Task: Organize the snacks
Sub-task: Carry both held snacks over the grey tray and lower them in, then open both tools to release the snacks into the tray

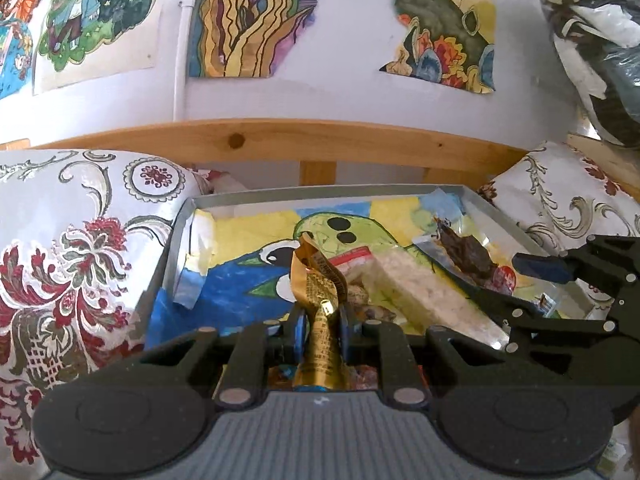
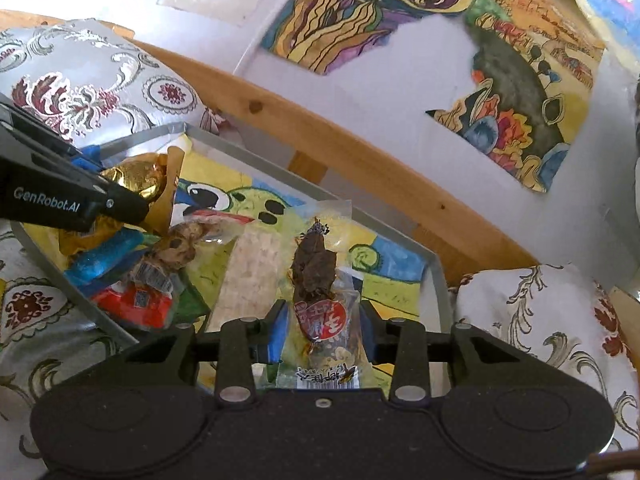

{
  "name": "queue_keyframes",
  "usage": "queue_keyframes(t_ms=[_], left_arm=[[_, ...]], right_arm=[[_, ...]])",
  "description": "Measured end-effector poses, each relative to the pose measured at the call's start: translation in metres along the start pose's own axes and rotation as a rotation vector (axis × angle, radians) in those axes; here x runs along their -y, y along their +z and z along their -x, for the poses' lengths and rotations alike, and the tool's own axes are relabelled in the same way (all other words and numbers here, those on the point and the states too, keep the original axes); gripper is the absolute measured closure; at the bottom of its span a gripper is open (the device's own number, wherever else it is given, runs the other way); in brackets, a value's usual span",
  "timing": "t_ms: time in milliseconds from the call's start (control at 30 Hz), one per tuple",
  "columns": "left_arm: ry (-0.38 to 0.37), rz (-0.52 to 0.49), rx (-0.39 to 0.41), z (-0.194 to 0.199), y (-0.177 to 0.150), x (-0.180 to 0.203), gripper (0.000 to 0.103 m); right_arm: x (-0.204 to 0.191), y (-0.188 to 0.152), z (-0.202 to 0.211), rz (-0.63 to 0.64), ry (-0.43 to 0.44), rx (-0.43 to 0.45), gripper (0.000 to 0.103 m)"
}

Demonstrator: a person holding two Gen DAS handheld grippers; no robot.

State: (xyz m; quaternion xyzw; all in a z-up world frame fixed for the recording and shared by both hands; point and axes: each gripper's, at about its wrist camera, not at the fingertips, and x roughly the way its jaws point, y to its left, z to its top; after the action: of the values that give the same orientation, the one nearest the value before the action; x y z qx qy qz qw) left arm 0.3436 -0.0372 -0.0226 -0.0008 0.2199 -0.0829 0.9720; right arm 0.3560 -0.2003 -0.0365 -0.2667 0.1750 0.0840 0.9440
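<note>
Left gripper (image 1: 320, 328) pinches a gold wrapper (image 1: 320, 300), right gripper (image 2: 325, 330) spread around a clear packet (image 2: 320, 280) in the crowded tray (image 2: 438, 280)

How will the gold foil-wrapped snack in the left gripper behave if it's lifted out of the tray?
The gold wrapper looks crinkled and thin, so it will probably flop and deform. The left gripper pinches only wrapper, so the rounded end seen in the right wrist view may dangle. The foil's shine suggests it may slip.

Gold wrapper (image 1: 320, 320) bottom behind gripper body
</note>
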Motion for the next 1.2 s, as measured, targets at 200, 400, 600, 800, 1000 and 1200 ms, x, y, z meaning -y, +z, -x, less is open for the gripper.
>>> queue_keyframes(t_ms=[200,400,600,800,1000,1200], left_arm=[[0.017,0.042,-0.025,-0.012,-0.003,-0.010,0.082],[0.030,0.048,-0.021,-0.013,-0.007,-0.014,0.073],[0.035,0.069,-0.032,-0.012,-0.009,-0.016,0.051],[0.044,0.099,-0.008,-0.003,-0.007,-0.018,0.019],[0.092,0.130,0.019,0.011,-0.001,-0.021,0.002],[0.129,0.157,0.045,0.032,0.003,-0.025,0.001]], right_arm=[[-0.003,-0.001,-0.010,-0.008,-0.005,-0.018,0.059],[-0.003,-0.001,-0.015,-0.029,-0.014,-0.024,0.053],[-0.003,-0.001,-0.012,-0.030,-0.027,-0.018,0.046],[0.000,0.001,-0.005,-0.041,-0.037,-0.014,0.029],[0.009,0.005,0.014,-0.086,-0.054,0.025,0.013],[0.020,0.013,0.045,-0.145,-0.068,0.100,0.001]])
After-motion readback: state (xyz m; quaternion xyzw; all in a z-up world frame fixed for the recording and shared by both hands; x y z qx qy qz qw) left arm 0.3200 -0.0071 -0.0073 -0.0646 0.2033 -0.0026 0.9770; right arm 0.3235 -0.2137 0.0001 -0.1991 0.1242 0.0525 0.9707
